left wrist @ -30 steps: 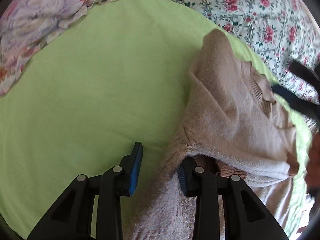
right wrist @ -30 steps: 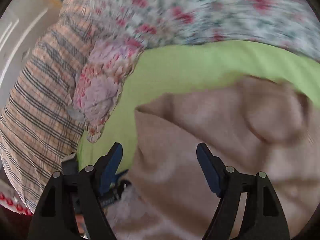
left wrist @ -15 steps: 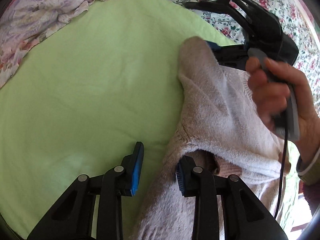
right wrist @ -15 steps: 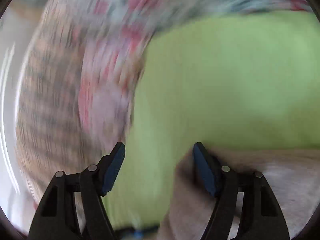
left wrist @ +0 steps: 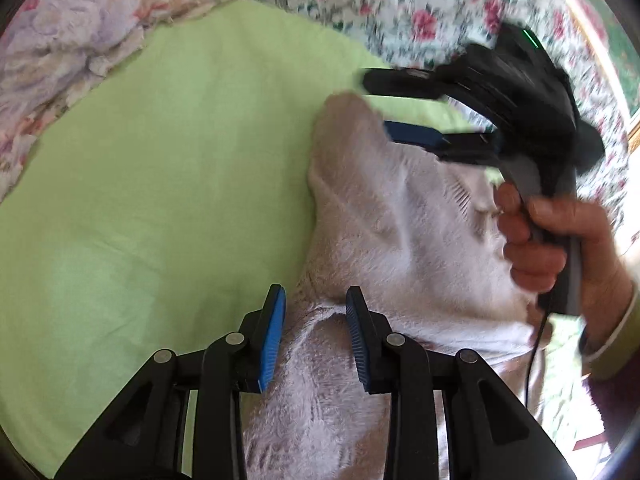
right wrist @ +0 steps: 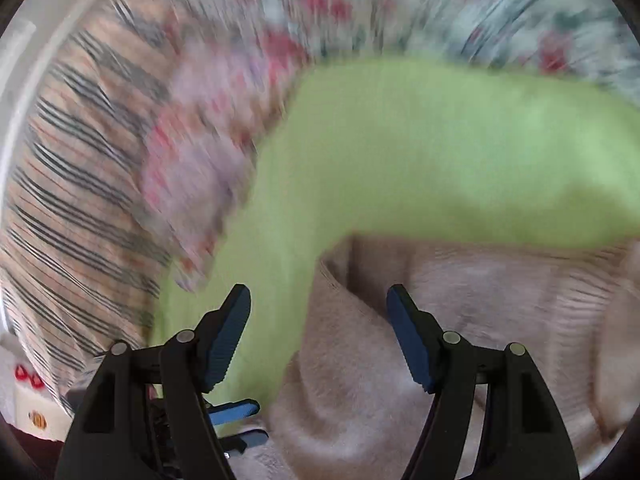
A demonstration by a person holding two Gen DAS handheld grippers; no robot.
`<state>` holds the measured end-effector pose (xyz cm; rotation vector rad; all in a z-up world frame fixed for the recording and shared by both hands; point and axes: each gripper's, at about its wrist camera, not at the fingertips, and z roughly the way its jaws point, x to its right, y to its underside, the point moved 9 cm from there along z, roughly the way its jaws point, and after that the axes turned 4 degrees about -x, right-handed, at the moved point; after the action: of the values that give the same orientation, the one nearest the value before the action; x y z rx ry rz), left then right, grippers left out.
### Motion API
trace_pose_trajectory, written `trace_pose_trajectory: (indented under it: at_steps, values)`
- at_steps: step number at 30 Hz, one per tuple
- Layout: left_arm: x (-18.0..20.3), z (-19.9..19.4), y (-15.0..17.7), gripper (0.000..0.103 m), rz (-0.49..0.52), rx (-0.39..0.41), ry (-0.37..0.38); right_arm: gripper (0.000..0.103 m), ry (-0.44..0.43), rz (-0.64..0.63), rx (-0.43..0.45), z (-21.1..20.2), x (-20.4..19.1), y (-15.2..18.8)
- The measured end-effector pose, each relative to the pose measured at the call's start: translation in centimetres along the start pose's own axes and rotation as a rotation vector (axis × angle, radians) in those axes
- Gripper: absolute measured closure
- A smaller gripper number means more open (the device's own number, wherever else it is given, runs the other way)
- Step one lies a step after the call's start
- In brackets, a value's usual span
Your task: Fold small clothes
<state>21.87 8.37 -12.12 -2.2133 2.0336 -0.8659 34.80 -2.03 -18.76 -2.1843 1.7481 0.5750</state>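
**Beige sweater half folded on the green sheet, 2 grippers at its edge**

A fuzzy beige sweater lies on a light green sheet, toward the right side of the left wrist view. Part of it is folded over on itself, and the fold forms a raised ridge that runs up to a blunt tip near the sheet's far edge.

The left gripper points down at the near end of the sweater. Its 2 blue pads straddle a bunched strip of the knit; the fabric fills the gap and touches both pads, so the jaws are closed on the sweater.

The right gripper reaches in from the right, held by a hand wrapped around its grey handle. Its jaws stand apart at the tip of the fold: one finger lies over the green sheet, the other over the knit. In the right wrist view the same gripper shows a wide gap, with the sweater's edge between the fingers but not pinched; that picture is blurred.

Floral bedding borders the sheet on the far side, and a striped cloth lies beyond it.
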Motion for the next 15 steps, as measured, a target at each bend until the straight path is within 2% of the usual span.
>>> trace_pose_trajectory:
  at_steps: [1, 2, 4, 6, 8, 10, 12, 15]
  values:
    - [-0.4, 0.3, 0.4, 0.071, 0.007, -0.015, -0.009, 0.034, -0.099, 0.027, -0.065, 1.7, -0.9, 0.1]
    - [-0.6, 0.9, 0.8, 0.071, 0.018, -0.036, -0.016, 0.039, -0.175, 0.047, -0.075, 2.4, -1.6, -0.3]
    - [-1.0, 1.5, 1.1, 0.074, 0.023, -0.051, -0.028, 0.039, -0.218, 0.094, 0.016, 2.1, -1.4, -2.0]
    - [-1.6, 1.3, 1.6, 0.075, 0.026, -0.049, -0.031, 0.039, -0.311, 0.207, 0.167, 0.2, 0.0, -3.5]
    - [-1.8, 0.6, 1.6, 0.075, 0.020, -0.049, -0.033, 0.040, -0.263, 0.285, 0.312, -2.3, 2.2, -3.8]
    - [-2.0, -0.5, 1.4, 0.074, 0.008, -0.034, -0.036, 0.040, -0.175, 0.278, 0.350, -4.5, 3.1, -2.7]
    - [-2.0, -1.5, 0.9, 0.074, -0.010, -0.011, -0.019, 0.040, -0.123, 0.231, 0.383, -7.2, 2.9, -0.8]
    - [-1.6, -2.5, -0.5, 0.070, -0.035, 0.024, 0.002, 0.040, 0.036, 0.185, 0.427, -11.5, 3.9, 3.8]
